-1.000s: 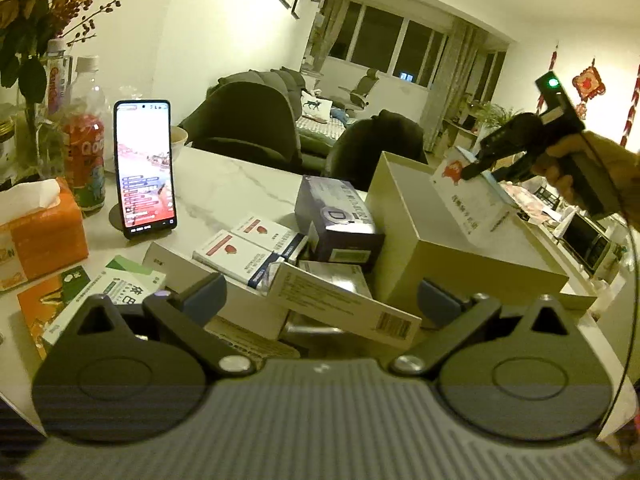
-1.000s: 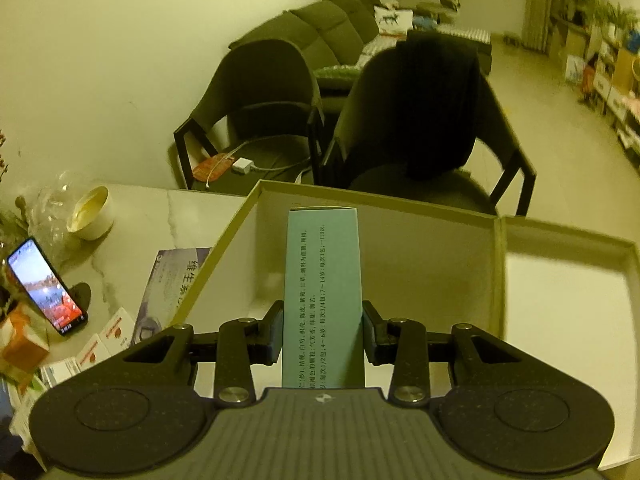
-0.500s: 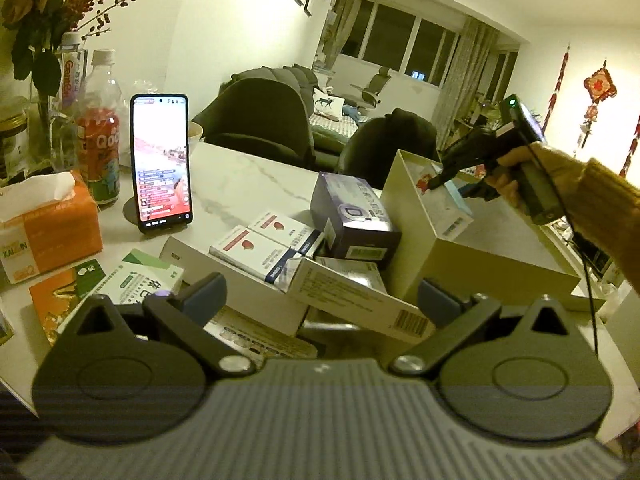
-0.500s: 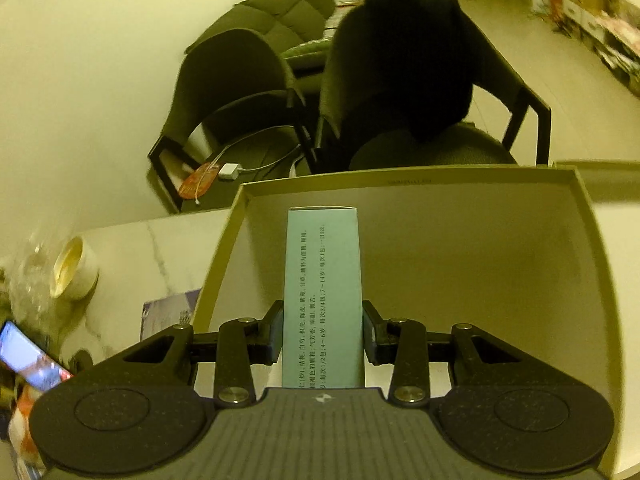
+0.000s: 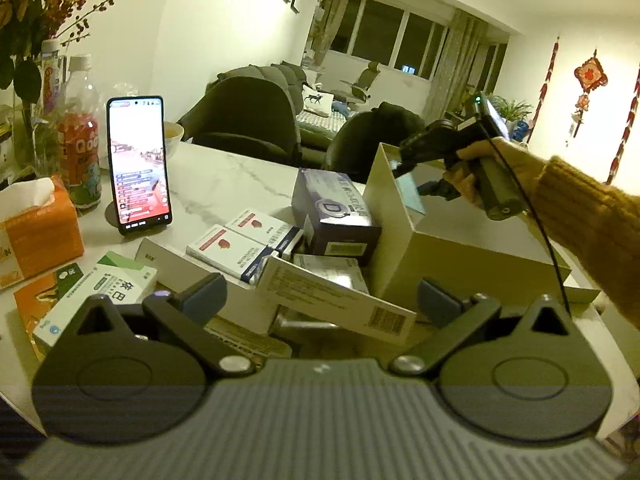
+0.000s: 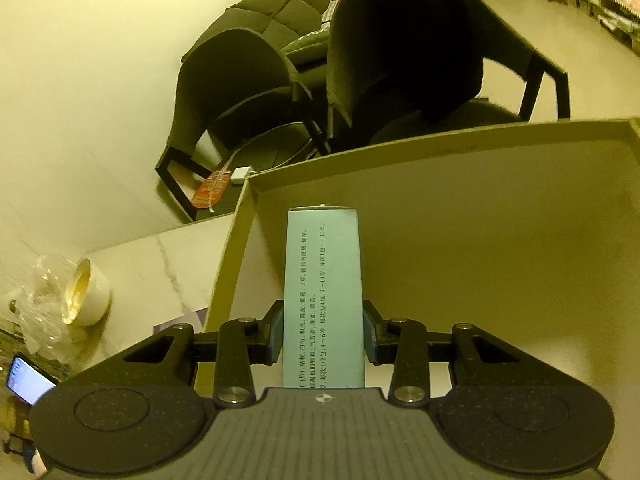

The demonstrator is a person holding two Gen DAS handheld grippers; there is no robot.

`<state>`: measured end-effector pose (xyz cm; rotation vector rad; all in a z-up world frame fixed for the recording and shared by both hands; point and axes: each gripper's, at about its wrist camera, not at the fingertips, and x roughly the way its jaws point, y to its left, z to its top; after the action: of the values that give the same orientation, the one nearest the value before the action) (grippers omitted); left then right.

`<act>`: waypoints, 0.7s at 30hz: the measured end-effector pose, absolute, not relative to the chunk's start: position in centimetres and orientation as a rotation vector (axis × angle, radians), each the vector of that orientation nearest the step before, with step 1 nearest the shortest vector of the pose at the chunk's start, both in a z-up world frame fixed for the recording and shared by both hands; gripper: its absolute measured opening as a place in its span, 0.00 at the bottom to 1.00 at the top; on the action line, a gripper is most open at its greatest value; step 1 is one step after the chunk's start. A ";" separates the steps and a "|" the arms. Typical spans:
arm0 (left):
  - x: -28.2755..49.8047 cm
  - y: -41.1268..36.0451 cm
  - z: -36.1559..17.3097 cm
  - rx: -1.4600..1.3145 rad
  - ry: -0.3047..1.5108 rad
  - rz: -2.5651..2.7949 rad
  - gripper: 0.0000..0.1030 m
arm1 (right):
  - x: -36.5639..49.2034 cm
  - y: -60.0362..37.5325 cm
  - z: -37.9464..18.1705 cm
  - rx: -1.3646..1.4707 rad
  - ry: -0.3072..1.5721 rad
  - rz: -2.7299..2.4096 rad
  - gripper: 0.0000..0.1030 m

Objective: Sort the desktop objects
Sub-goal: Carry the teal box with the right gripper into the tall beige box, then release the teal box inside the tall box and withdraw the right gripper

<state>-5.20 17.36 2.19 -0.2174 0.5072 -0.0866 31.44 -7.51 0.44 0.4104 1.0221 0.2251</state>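
1. Table [image 5: 224,176] & big box [image 6: 500,260]: the box sat open at the table's right end, floor bare, lots of free room inside.
2. Right claw [image 6: 323,336] pointed down into the box's left corner, near the left wall; its jaws had just been easing apart, teal carton [image 6: 323,280] between the pads.
3. Carton's long axis ran fwd along the fingers, far end close to the back wall.
4. Left claw [image 5: 320,300] hung wide apart, empty, over the pile of cartons [image 5: 256,248] left of the box; nearest for the next pick.
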 end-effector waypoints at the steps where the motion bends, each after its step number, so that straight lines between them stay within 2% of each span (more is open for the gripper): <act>1: -5.2 17.2 2.3 -0.216 0.507 -0.084 1.00 | 31.5 -7.7 0.3 0.434 1.024 0.241 0.45; 12: -1.5 13.9 4.0 -0.206 0.513 -0.173 1.00 | 30.5 -9.2 1.8 0.455 1.052 0.413 0.47; 16: 1.5 11.9 3.7 -0.172 0.529 -0.264 1.00 | 29.3 -9.1 2.7 0.345 1.057 0.519 0.48; 21: 5.3 9.9 1.8 -0.166 0.595 -0.334 1.00 | 27.7 -8.4 3.9 0.132 1.025 0.654 0.54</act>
<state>5.26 9.90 1.76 -0.1662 0.5947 -0.3341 27.74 -8.42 3.85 0.1321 1.0248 0.6545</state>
